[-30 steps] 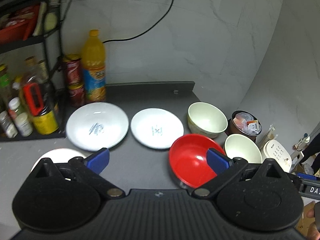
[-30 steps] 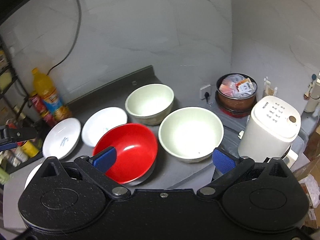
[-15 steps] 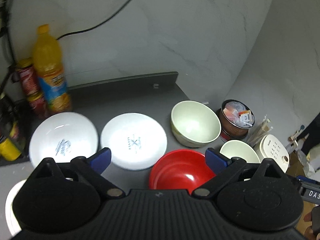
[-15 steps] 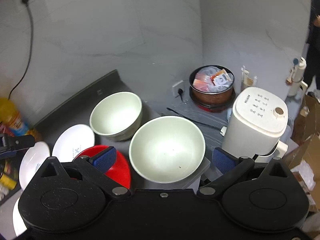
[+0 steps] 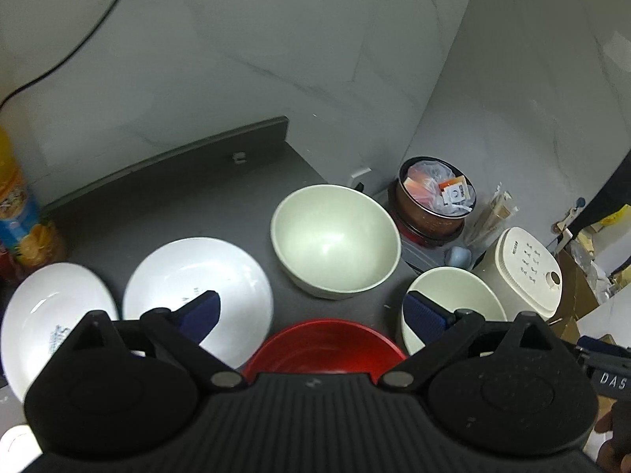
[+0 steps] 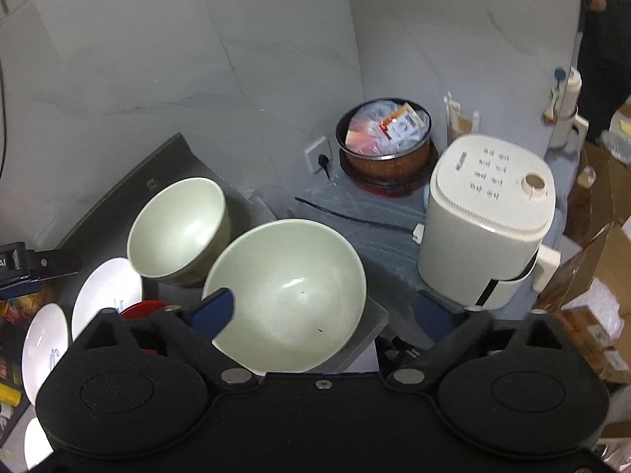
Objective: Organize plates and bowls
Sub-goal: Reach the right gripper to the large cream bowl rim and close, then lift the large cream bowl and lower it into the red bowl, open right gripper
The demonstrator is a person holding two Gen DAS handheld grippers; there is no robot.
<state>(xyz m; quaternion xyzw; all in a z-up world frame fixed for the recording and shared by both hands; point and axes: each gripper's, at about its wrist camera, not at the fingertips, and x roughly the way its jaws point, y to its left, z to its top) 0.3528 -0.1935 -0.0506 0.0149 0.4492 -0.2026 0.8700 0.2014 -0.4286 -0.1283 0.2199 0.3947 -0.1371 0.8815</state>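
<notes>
Bowls [image 6: 284,291], plates [image 5: 197,287] on dark counter [image 5: 177,197]; both hand-held grippers [image 5: 311,311] [image 6: 327,311] agape, seemingly empty

Glossy glazed bowls [image 5: 335,240] and plates [image 5: 197,280] on a matt dark counter [image 5: 177,197].

Bare counter [image 5: 189,197] behind bowls [image 5: 335,240]; appliance [image 6: 489,228] crowds right.

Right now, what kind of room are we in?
Probably a small home kitchen: bowls, like this pale green bowl, and white plates sit on a dark counter, with a white countertop appliance by the tiled wall.
</notes>
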